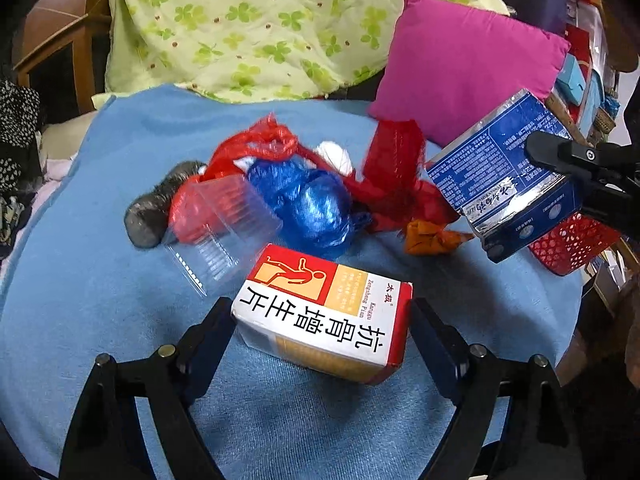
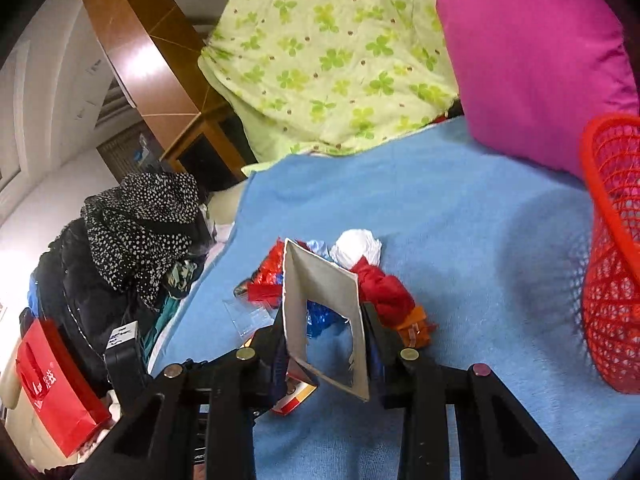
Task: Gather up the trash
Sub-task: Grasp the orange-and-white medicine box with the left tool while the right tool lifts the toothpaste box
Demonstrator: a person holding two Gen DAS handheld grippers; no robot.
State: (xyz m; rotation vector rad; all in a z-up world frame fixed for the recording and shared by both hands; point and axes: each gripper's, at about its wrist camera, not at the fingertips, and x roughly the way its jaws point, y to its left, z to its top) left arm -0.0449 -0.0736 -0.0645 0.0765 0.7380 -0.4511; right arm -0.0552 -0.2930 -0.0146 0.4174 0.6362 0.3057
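A red-and-white medicine box [image 1: 326, 312] lies on the blue blanket [image 1: 100, 300] between the open fingers of my left gripper [image 1: 322, 324]; whether the fingers touch it I cannot tell. Behind it lies a trash pile: a clear plastic cup [image 1: 224, 232], blue plastic bag [image 1: 308, 204], red plastic bag [image 1: 392, 176], grey lump [image 1: 156, 204], orange wrapper [image 1: 430, 236]. My right gripper [image 2: 324, 340] is shut on a blue-and-silver open carton [image 1: 504, 168], held above the blanket; its open end [image 2: 320, 304] faces the right wrist camera. A red mesh basket [image 2: 612, 264] stands at the right.
A magenta pillow [image 1: 468, 60] and a green clover quilt [image 1: 260, 28] lie behind the blanket. Dark spotted clothes [image 2: 136, 224] and a red paper bag [image 2: 52, 384] sit off the left edge. Wooden furniture [image 2: 140, 48] stands at the back left.
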